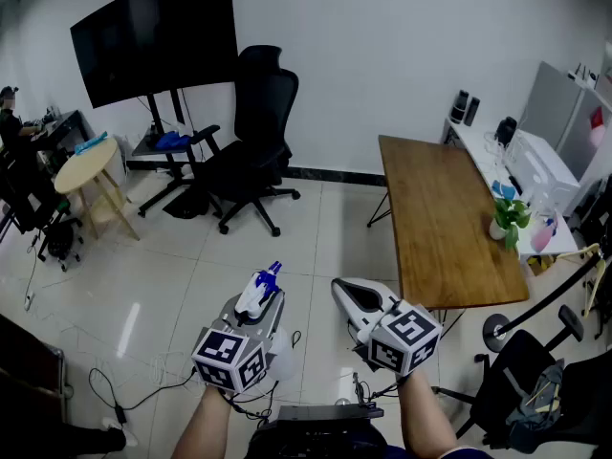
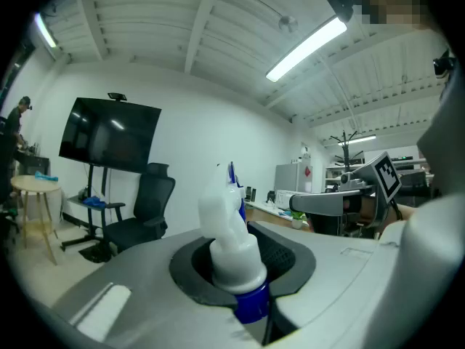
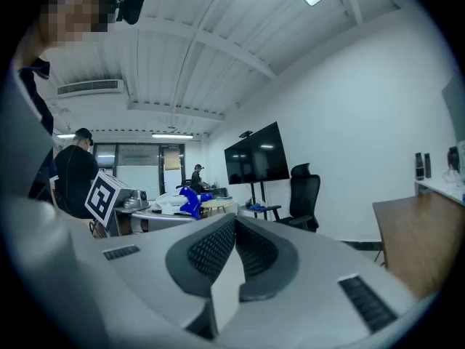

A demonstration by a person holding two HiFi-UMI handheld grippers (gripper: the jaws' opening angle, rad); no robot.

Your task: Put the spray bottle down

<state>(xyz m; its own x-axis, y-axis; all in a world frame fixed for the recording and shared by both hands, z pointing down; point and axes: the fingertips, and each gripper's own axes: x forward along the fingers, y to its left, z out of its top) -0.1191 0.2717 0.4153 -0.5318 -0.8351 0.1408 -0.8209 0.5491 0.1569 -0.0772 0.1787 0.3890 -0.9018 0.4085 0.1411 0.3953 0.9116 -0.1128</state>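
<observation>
Spray bottle [image 2: 229, 224]: smooth plastic, white head semi-matt, blue collar.
Left hand-held gripper [image 2: 243, 269] and right hand-held gripper [image 3: 234, 257]: matt grey plastic shells; pads [image 3: 209, 249] dark, ribbed, rubber-like.
Surface [image 1: 442, 220]: brown wood, satin finish.
Floor [image 1: 143, 285]: pale tiles, glossy, reflecting light.

Ceiling strip light [image 2: 305, 48] is the main source: overhead and even, with weak shadows. Head view dim, darker toward the corners, with a pale glare streak on the glossy floor [image 1: 129, 328]. Both gripper views fisheye: black rims, ceiling lines bowed. Nearest foreground soft. Spray bottle [image 2: 231, 231] blown white and blurred. Far room sharper.
</observation>
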